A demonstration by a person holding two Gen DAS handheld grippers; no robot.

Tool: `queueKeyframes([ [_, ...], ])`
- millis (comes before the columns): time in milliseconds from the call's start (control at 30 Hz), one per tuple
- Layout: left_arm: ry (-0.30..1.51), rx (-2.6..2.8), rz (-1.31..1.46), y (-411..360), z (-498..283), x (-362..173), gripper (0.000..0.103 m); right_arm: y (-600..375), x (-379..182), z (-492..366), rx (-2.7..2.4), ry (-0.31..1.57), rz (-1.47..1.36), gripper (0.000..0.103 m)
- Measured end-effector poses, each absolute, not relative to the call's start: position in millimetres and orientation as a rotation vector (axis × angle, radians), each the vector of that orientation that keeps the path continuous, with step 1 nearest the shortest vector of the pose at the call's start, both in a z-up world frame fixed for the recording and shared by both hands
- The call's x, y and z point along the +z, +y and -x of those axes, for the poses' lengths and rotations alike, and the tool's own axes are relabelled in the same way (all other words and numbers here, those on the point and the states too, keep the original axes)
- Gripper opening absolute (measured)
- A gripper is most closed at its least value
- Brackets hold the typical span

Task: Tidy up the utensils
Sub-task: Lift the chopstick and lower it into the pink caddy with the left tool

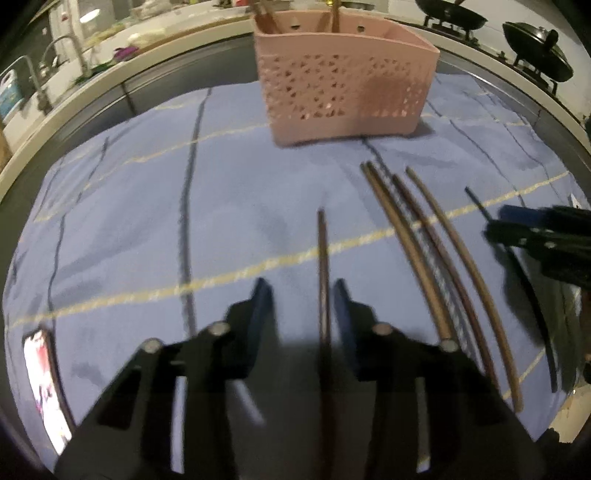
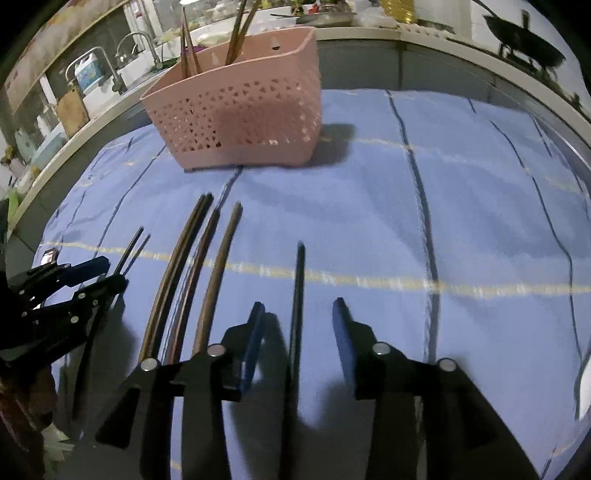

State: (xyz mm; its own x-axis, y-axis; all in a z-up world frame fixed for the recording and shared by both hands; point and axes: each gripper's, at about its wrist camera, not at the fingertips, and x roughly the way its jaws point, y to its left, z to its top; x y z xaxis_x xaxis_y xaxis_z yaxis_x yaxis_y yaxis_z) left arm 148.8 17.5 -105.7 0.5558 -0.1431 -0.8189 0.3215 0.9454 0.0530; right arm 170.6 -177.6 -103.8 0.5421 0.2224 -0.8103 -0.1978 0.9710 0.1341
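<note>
Several chopsticks (image 2: pixel 236 33) already stand in basket (image 2: pixel 236 110) at bench's far edge. Four brown sticks (image 1: pixel 436 258) remain near its front; left gripper (image 1: pixel 303 306) and right gripper (image 2: pixel 297 321) each straddle another, jaws released.

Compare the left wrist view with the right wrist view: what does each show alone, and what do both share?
Left wrist view only: a lit phone on the cloth's left edge.
Right wrist view only: a white jug with a blue label beside the tap.
Both: the pink perforated plastic basket, the brown wooden chopsticks and the blue checked cloth.
</note>
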Motion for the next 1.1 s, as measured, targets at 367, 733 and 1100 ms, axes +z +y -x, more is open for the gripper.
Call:
queueKeyframes([
  [367,0.833,-0.31,-0.148,22,-142,-52,0.004,-179,-57,-165,0.332,0.819,-0.057,0.004],
  [733,0.582,-0.324,-0.042,50,-101,54,0.004,-201,40,-108,0.334,0.441,-0.142,0.004],
  [1100,0.446,-0.334,-0.02,37,-144,144,0.004,-191,124,-158,0.327,0.303,-0.171,0.004],
])
